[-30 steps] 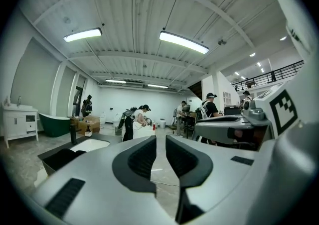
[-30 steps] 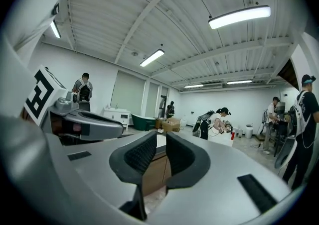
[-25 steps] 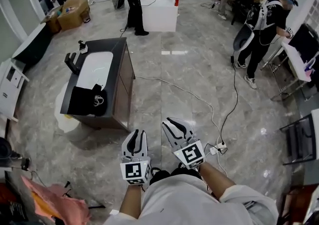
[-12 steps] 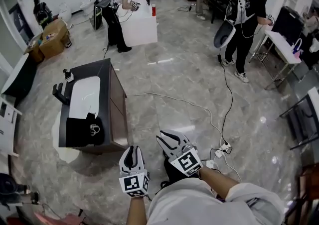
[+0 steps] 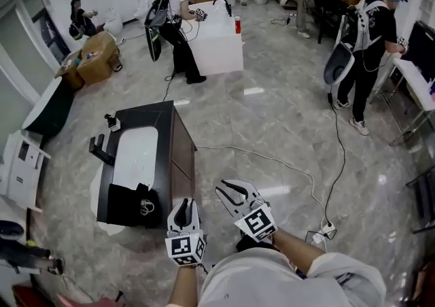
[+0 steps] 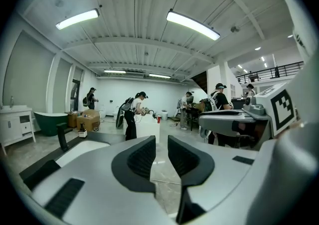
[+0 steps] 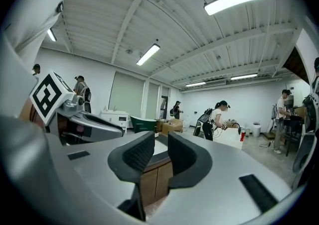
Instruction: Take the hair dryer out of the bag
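The dark vanity cabinet (image 5: 181, 163) stands left of centre on the marble floor (image 5: 272, 115), its long sides running away from the person. The black bag (image 5: 122, 205) lies on the near end of its top, filling it from the left edge almost to the right edge and touching the near rim of the white basin (image 5: 133, 155). The bag's longer side runs across the top, parallel to the near edge. A small pale loop (image 5: 146, 208) rests on its right part. The hair dryer itself does not show, so its direction cannot be told. A black faucet (image 5: 100, 151) stands at the left long edge, beside the basin. Open floor lies right of the cabinet, crossed by a white cable (image 5: 272, 157) that runs to a power strip (image 5: 325, 233). The left gripper (image 5: 183, 205) is held just off the cabinet's near right corner and the right gripper (image 5: 234, 192) beside it over bare floor. Both have their jaws a narrow gap apart with nothing between them, and neither touches the bag.
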The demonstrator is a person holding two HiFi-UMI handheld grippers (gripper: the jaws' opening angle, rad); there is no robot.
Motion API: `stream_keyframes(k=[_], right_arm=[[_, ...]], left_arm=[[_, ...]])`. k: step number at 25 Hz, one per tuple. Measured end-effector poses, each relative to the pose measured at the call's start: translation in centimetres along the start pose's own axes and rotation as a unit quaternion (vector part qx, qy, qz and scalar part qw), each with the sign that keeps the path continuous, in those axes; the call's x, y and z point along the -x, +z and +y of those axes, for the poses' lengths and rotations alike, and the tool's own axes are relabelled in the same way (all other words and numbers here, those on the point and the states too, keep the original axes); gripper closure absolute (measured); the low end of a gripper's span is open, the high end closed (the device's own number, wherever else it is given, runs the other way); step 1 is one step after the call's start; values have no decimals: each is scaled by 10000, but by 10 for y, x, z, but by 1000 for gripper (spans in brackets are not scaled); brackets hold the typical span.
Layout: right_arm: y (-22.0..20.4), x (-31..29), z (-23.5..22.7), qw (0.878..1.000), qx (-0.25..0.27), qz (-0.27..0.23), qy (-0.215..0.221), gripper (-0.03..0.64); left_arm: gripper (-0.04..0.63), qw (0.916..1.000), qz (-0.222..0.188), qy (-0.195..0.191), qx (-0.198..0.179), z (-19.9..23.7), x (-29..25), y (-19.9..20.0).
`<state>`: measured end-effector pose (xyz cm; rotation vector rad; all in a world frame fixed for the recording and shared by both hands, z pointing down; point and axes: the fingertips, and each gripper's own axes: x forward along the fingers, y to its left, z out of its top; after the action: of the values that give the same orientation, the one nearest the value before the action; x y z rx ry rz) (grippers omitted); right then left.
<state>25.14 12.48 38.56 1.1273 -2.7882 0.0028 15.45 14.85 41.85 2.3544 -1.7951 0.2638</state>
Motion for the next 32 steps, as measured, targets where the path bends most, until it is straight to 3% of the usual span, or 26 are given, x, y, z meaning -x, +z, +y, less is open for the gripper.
stream_keyframes(k=[6,11,15,22,27,32], right_arm=[[-23,-43,-64,9995,-183,229,143,549],[-41,-82,-81,9981,-384,363,310,549],[-53,-120,-99,9966,-444,572,403,549],[-28,-223,-94,9947,-63,656,789,549],[-14,-299,-59,9879,127,847,1296,549],[-23,-351,-3,9722,293,1110,2040,549]], left_arm=[[505,9999,142,93,29,-2,-81,12],[505,9984,563,100,52,18,-123,-4],[505,9980,591,168,175,40,-156,-7],[506,9973,349,436,470,133,-200,12],[508,9958,4,712,574,215,-209,36],[509,9866,159,1376,862,290,-181,9]])
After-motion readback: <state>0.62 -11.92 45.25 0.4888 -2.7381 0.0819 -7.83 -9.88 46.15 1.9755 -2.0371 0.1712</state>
